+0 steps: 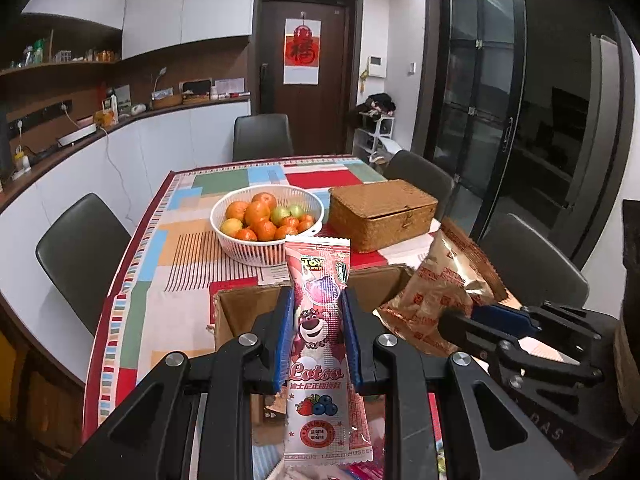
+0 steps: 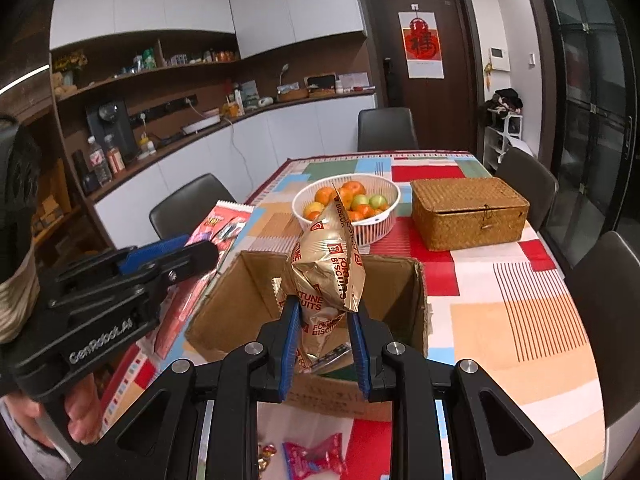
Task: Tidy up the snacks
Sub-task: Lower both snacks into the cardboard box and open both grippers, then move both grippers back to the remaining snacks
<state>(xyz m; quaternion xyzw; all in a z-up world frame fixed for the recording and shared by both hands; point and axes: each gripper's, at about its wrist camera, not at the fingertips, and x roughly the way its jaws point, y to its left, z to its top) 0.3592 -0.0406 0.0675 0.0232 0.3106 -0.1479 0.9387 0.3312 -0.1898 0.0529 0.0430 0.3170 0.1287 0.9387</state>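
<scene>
My left gripper is shut on a pink Lotso snack packet that stands upright between the blue pads, above the near edge of an open cardboard box. My right gripper is shut on a gold Fortune Biscuits bag, held over the same cardboard box. The gold bag and the right gripper show at the right of the left wrist view. In the right wrist view the left gripper and the pink packet sit at the left, with a hand under it.
A white basket of oranges and green fruit and a lidded wicker box stand farther back on the patchwork tablecloth. A pink wrapped candy and a gold one lie near the front edge. Dark chairs ring the table.
</scene>
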